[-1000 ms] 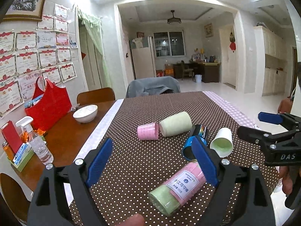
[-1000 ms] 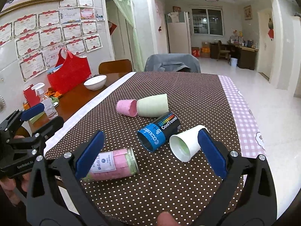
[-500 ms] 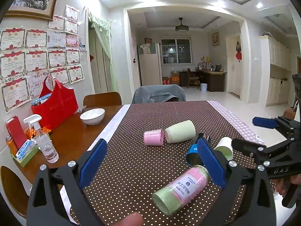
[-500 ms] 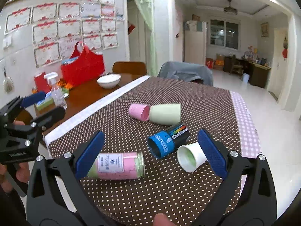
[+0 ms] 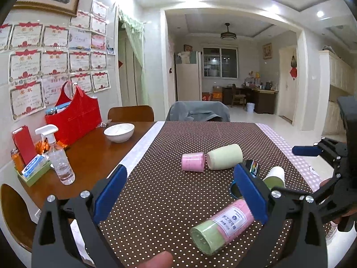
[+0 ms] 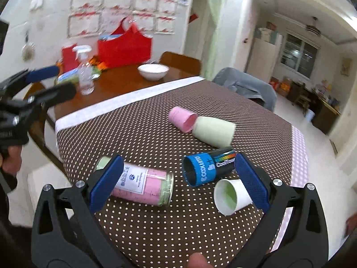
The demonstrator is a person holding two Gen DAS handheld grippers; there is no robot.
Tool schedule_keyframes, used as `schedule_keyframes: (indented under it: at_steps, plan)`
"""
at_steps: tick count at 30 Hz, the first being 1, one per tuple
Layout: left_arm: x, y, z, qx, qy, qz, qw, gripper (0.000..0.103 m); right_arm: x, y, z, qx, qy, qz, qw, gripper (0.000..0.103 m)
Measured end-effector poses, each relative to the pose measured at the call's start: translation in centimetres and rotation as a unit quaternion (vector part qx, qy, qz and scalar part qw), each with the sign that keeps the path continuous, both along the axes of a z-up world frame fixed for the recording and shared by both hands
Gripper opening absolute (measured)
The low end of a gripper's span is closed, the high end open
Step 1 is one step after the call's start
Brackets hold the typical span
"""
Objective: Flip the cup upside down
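Several cups lie on their sides on the brown dotted tablecloth (image 6: 156,221). A white paper cup (image 6: 232,196) with a green inside lies near my right gripper's right finger; it also shows in the left wrist view (image 5: 275,177). A blue and black cup (image 6: 208,166), a pink and green labelled cup (image 6: 142,184), a pale green cup (image 6: 214,131) and a small pink cup (image 6: 181,119) lie around it. My right gripper (image 6: 178,183) is open and empty above the near cups. My left gripper (image 5: 178,194) is open and empty, with the labelled cup (image 5: 221,224) by its right finger.
On the bare wood at the left stand a white bowl (image 5: 119,132), a spray bottle (image 5: 59,156), a red bag (image 5: 73,116) and a small tray of items (image 5: 33,169). Chairs stand at the far end (image 5: 198,111) and left (image 5: 130,113). The table's right edge drops to the floor.
Both grippers have risen and pulled back a little. The right wrist view has swung left and tilted, with motion blur. The cups have not moved.
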State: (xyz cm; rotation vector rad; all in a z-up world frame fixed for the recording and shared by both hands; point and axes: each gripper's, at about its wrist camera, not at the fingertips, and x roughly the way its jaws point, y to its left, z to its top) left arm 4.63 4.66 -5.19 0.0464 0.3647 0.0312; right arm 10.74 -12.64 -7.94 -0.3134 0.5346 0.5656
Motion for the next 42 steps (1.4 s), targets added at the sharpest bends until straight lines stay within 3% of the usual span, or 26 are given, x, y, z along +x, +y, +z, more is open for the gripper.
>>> schedule_keyframes:
  at_steps: [9,13,25,31,42]
  plan:
    - [0.8,1.3,-0.7,-0.003,0.009,0.011,0.9999,0.099,1.2,2.1,-1.1,-0.048,0.015,0.075,0.996,0.097]
    - [1.0,1.5,-0.9,0.006,0.01,0.016,0.9998,0.099,1.1,3.9,-2.1,-0.096,0.018,0.124,0.987,0.097]
    - [2.6,1.9,-3.1,0.005,0.045,0.009,0.999,0.099,2.2,7.1,-4.9,-0.173,0.063,0.216,0.959,0.097]
    - [3.7,2.3,-4.8,0.004,0.08,0.002,0.9968,0.099,3.0,8.6,-6.3,-0.218,0.091,0.267,0.934,0.097]
    - [5.3,3.5,-6.9,0.003,0.13,-0.017,0.9914,0.099,4.3,12.5,-8.6,-0.316,0.147,0.366,0.863,0.097]
